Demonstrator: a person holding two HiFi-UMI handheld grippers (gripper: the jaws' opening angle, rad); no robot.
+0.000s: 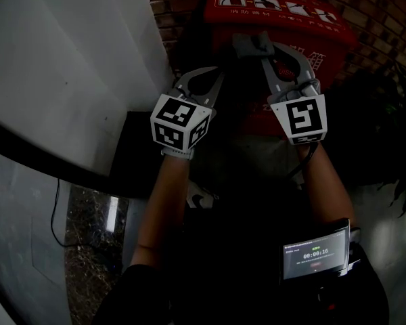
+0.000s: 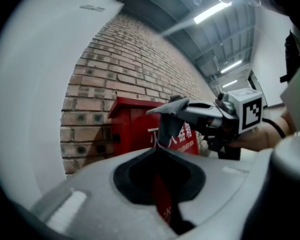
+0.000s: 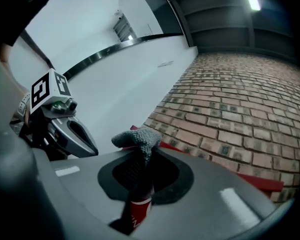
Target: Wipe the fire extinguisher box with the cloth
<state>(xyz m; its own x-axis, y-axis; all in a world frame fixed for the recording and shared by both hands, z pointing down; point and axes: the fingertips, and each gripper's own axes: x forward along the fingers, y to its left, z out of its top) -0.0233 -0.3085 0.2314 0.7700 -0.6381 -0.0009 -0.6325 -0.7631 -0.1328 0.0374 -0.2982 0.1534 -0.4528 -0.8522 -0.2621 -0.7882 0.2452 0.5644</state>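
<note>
The red fire extinguisher box [image 1: 284, 12] stands against the brick wall, straight ahead of both grippers. My right gripper [image 1: 262, 51] is shut on a small grey cloth [image 1: 247, 44], which it holds at the box's front, near the top. In the right gripper view the cloth [image 3: 137, 136] sticks up between the closed jaws of the right gripper [image 3: 140, 155]. My left gripper [image 1: 218, 74] hovers just left of it, shut with nothing in it. In the left gripper view the box [image 2: 135, 126] lies ahead, with the cloth [image 2: 171, 106] in front of it.
A brick wall [image 1: 176, 5] runs behind the box. A white wall panel [image 1: 68, 59] with a dark base fills the left. Plant leaves [image 1: 399, 114] hang at the right. A small screen [image 1: 314, 254] sits on the right forearm. A cable [image 1: 54, 215] lies on the floor.
</note>
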